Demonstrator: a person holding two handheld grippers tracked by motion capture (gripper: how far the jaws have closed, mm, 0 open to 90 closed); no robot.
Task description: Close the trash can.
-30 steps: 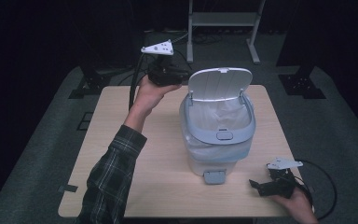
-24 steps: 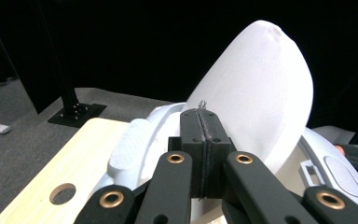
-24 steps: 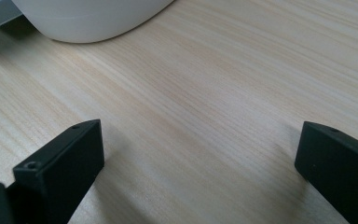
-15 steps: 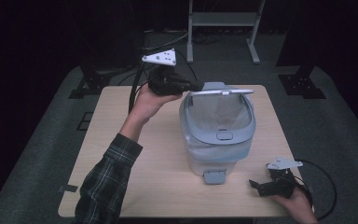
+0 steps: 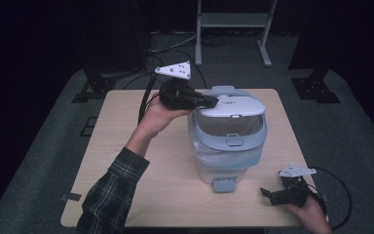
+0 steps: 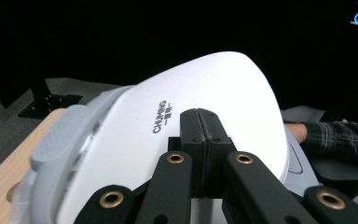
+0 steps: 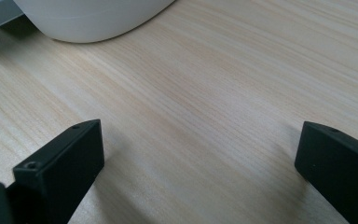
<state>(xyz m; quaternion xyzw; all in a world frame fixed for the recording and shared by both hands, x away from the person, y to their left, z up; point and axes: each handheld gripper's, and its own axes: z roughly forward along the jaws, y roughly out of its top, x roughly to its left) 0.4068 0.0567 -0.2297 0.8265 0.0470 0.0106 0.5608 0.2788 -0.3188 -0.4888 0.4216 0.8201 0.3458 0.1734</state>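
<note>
I count two grippers, one in each of my hands, and one bin between them on the table [image 5: 141, 161]; the bin [image 5: 226, 156] is a single white and grey lidded pail standing upright near the middle of the tabletop, a little toward the far edge.

My left gripper [image 5: 213, 101] comes in level from the bin's left, and its two jaws are pressed flat together with nothing between them; their joined tip lies on the top of the one white lid [image 5: 231, 105], near its rear edge; in the left gripper view the closed pair [image 6: 201, 135] rests against the lid's domed surface [image 6: 205, 88] just beside the printed lettering. The lid is tilted partway down over the bin's mouth, its front edge apart from the grey rim [image 5: 233, 139], so the inside shows under it. One grey latch sits on the front of that rim, and one grey pedal [image 5: 224, 184] juts out at the bin's foot.

My right gripper [image 5: 269, 194] rests low on the table near the front right corner, well apart from the bin; its two jaws are spread wide and hold nothing; in the right gripper view bare wood [image 7: 205, 107] lies between them, and the bin's white base [image 7: 88, 18] shows at the top.

One grey three-cornered plate rides on each gripper, two in all.
</note>
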